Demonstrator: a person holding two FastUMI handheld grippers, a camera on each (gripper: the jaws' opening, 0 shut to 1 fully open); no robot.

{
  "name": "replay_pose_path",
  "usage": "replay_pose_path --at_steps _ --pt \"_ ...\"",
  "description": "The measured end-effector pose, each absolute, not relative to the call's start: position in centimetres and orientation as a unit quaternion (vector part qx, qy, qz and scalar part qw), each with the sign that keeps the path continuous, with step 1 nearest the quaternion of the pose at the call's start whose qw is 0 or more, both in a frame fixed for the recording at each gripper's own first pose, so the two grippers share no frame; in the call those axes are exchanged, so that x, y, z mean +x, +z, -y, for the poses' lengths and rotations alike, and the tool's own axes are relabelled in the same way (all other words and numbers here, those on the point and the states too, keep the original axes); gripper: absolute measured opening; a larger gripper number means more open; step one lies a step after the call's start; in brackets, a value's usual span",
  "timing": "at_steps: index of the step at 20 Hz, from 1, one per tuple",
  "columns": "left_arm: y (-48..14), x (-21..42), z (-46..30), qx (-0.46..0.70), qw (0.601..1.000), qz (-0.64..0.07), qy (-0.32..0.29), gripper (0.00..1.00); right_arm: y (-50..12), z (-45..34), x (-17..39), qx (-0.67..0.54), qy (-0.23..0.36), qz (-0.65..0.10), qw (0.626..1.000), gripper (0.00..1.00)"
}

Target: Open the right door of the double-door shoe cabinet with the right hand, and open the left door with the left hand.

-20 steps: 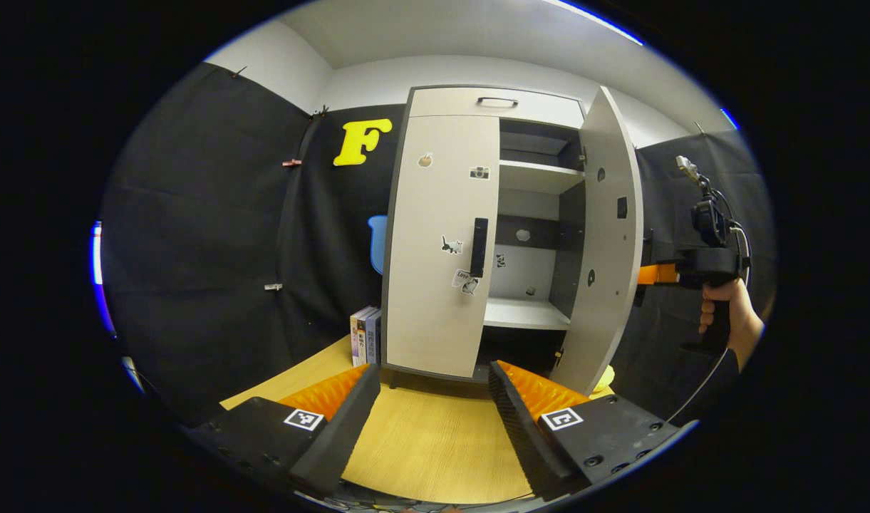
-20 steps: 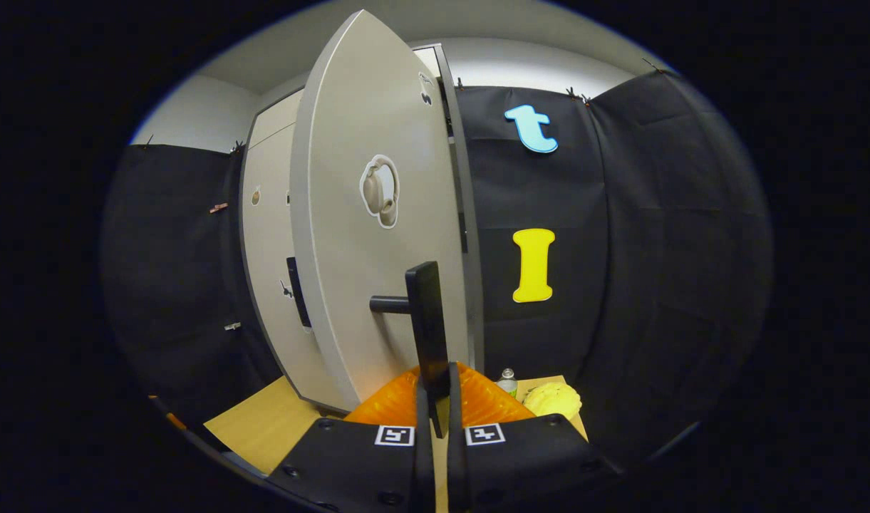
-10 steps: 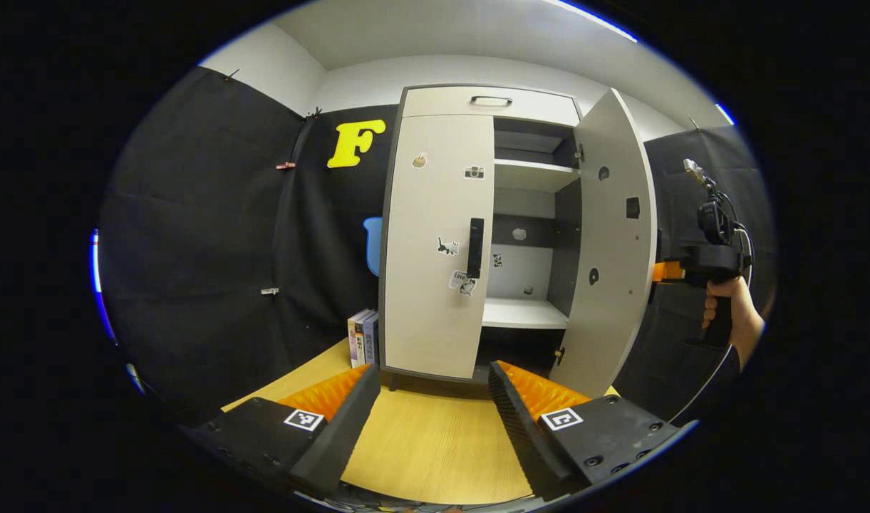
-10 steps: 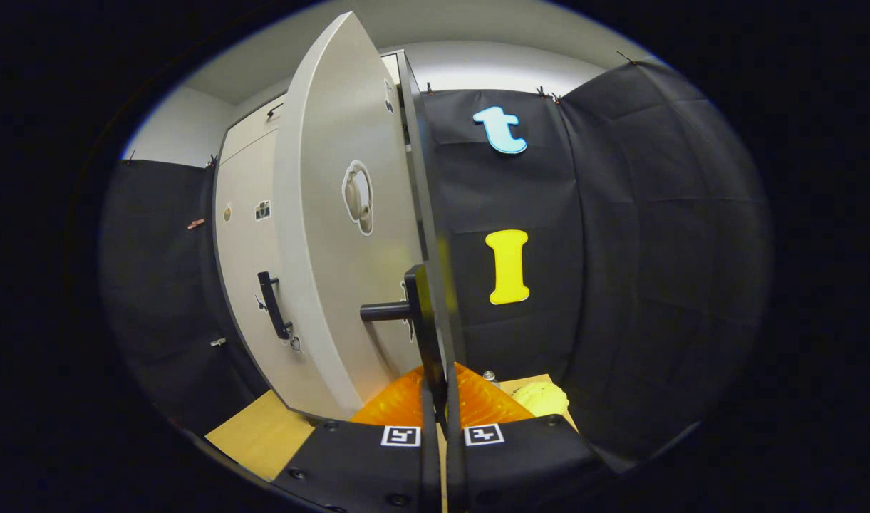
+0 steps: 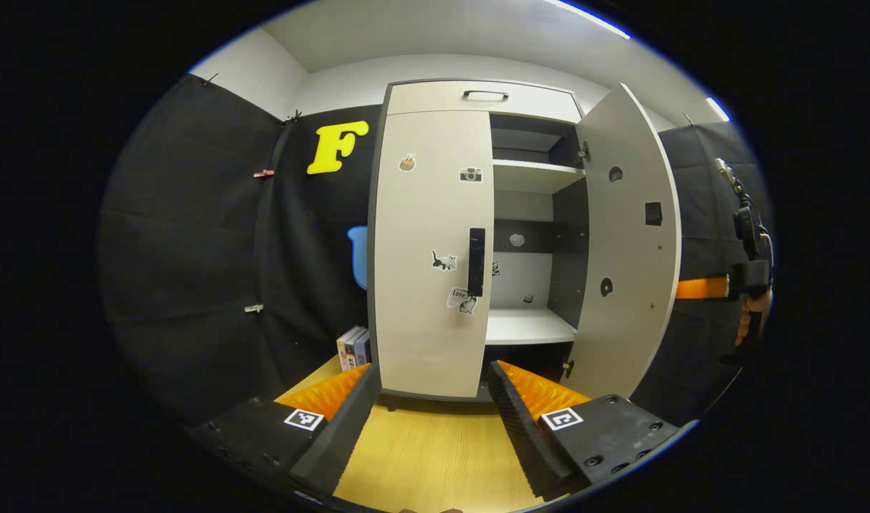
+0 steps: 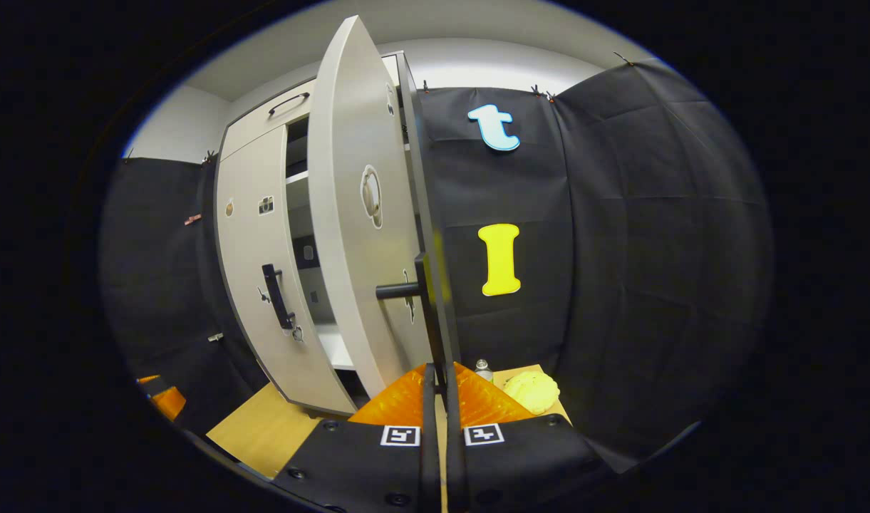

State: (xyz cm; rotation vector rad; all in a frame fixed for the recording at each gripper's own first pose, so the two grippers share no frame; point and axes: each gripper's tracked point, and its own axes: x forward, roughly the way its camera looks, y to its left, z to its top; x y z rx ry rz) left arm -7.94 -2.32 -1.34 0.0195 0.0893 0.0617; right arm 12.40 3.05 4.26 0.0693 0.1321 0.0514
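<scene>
The pale shoe cabinet stands on a wooden table. Its left door [image 5: 431, 249] is closed, with a black vertical handle [image 5: 477, 261] at its inner edge. My left gripper [image 5: 431, 374] hovers open low in front of that door, a good way short of the handle. The right door [image 5: 627, 242] stands swung wide open. In the right gripper view my right gripper [image 6: 440, 374] is shut on the right door's black handle [image 6: 431, 313], which runs down between its fingers. That gripper [image 5: 698, 287] and the hand [image 5: 752, 320] holding it appear beyond the open door.
White shelves [image 5: 527, 328] show inside the open half. A drawer handle [image 5: 485, 94] sits at the cabinet's top. Books [image 5: 353, 345] lean beside the cabinet's left. A yellow lumpy object [image 6: 531, 390] and a small bottle [image 6: 483, 369] lie behind the right door. Bare wooden tabletop [image 5: 435, 449] lies in front.
The right door has swung further open, pulled by the right gripper on its handle. The left gripper has drifted slightly nearer the cabinet and stays open.
</scene>
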Motion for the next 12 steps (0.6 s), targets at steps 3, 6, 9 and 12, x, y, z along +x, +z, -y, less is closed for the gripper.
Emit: replay_pose_path --at_steps 3,6,9,12 --pt "-0.3 -4.1 1.8 0.019 0.999 -0.035 0.014 0.95 4.4 -1.6 12.0 -0.002 0.005 -0.055 0.998 0.09" --pt "1.6 -0.2 1.8 0.029 0.999 -0.016 -0.003 0.95 3.2 -2.0 10.8 0.012 -0.018 -0.066 0.998 0.22" --pt "3.0 3.9 2.9 0.035 0.999 -0.009 -0.025 0.95 2.0 -1.5 10.2 -0.002 -0.04 -0.074 0.996 0.46" --pt "3.6 7.8 3.9 0.048 0.998 -0.009 -0.041 0.93 0.7 -2.9 9.1 0.013 -0.037 -0.096 0.995 0.62"
